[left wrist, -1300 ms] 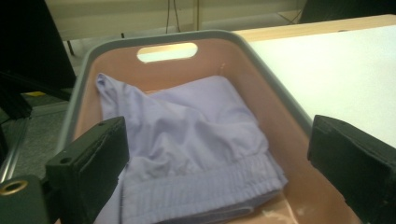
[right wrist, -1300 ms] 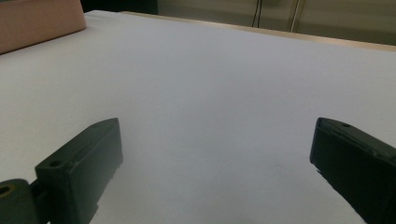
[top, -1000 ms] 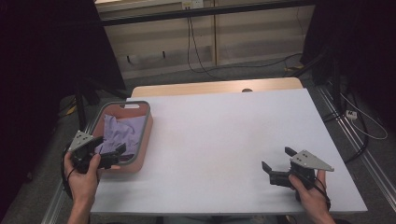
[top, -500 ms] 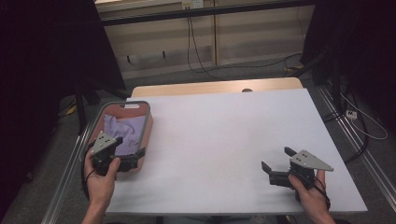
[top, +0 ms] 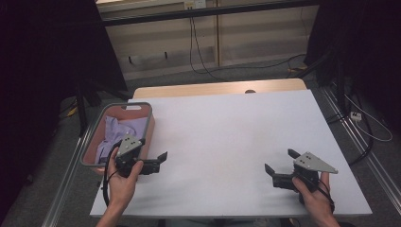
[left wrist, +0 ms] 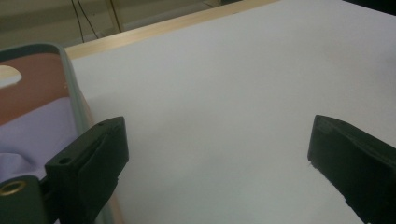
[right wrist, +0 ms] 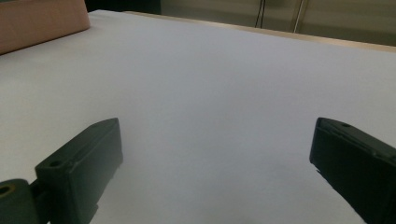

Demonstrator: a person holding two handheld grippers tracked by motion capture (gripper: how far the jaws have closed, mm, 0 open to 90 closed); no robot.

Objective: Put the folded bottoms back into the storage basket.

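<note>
A brown basket with a grey rim (top: pixel 150 124) stands at the table's left edge, and a lilac cloth (top: pixel 116 132) lies in it. My left gripper (top: pixel 159 163) is just right of the basket's near right corner, low over the white table, open and empty. In the left gripper view the jaws (left wrist: pixel 217 135) stand wide apart over bare table, with the basket rim (left wrist: pixel 74 95) and the cloth (left wrist: pixel 39 137) at the left. My right gripper (top: pixel 279 161) rests near the front right of the table, open, with nothing between its jaws (right wrist: pixel 217 135).
The white table top (top: pixel 227 137) stretches between the two grippers, with a wooden strip (top: pixel 213 88) along its far edge. The basket's brown wall (right wrist: pixel 42 21) is far off in the right gripper view. Cables lie on the floor behind the table.
My left gripper has moved right, from over the basket's near end to the table beside its right corner. The right gripper has stayed put.
</note>
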